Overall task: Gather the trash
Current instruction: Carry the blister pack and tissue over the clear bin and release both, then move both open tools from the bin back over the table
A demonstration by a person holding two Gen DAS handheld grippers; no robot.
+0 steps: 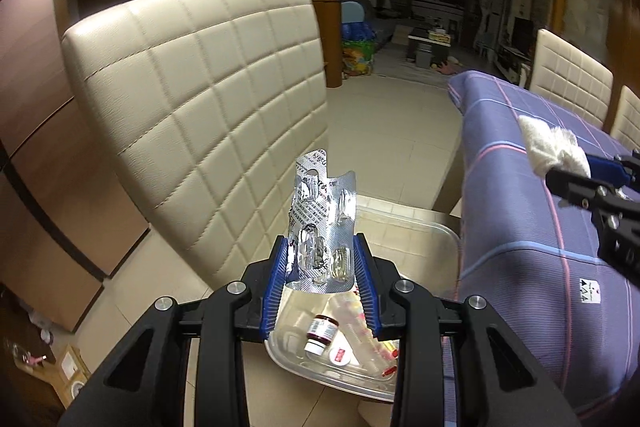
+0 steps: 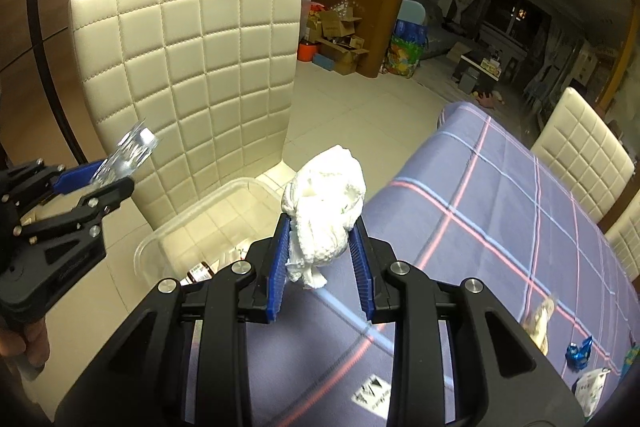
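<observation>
The left gripper (image 1: 320, 259) is squeezing a shiny silver pill sheet with empty bubbles (image 1: 322, 223), which stands up between its blue pads. Right below and just ahead of it sits the clear plastic bin (image 1: 448, 239) on the seat of the cream padded chair (image 1: 200, 115). The right gripper (image 2: 322, 247) pinches a crumpled white tissue ball (image 2: 326, 215) and hangs over the edge of the table with the purple checked cloth (image 2: 500, 227); the bin is down to its left.

To do this well, I think each gripper should be right over the open bin before it lets go. The pill sheet is light and could flutter, so go low first. The tissue needs to travel more to the left, or it may land on the cloth.

Some things are hard to see. The gripper bodies cover the near part of the bin. Inside it I can make out a small brown bottle with a white cap (image 1: 322, 333), but the other bits are blurry. More scraps, like a blue wrapper (image 2: 580, 349), lie on the cloth far to the right, partly cut off.
</observation>
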